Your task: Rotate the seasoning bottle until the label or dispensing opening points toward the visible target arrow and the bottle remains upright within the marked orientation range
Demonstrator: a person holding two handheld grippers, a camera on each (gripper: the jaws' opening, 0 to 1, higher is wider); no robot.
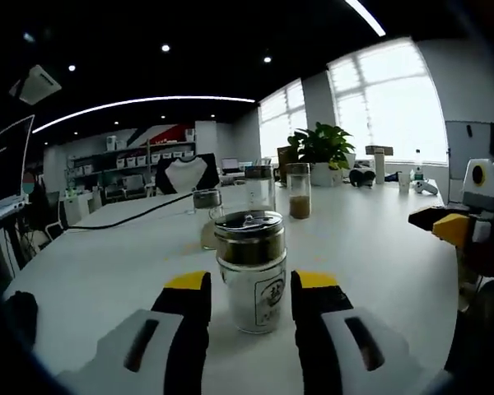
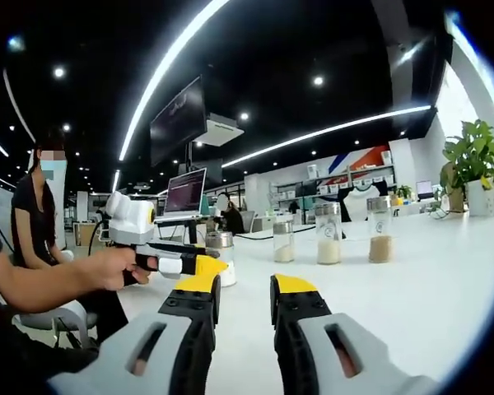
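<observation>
Both jaws of the left gripper [image 1: 251, 306] are spread apart on either side of the seasoning bottle [image 1: 249, 271], close to its sides, though contact cannot be made out. That bottle is seen upright on the white table [image 1: 370, 247], with a metal lid and a label facing the camera. Behind it, three more jars [image 1: 267, 197] are lined up, one holding brown powder, and a potted plant [image 1: 323, 152] is placed further back by the windows. At the right edge of the left gripper view, the right gripper is visible. In the right gripper view, the right gripper [image 2: 243, 300] is held slightly open with nothing between its jaws. The left gripper is seen at the left there, gripped by a hand [image 2: 115, 267], beside the seasoning bottle. Three jars are ranged beyond.
</observation>
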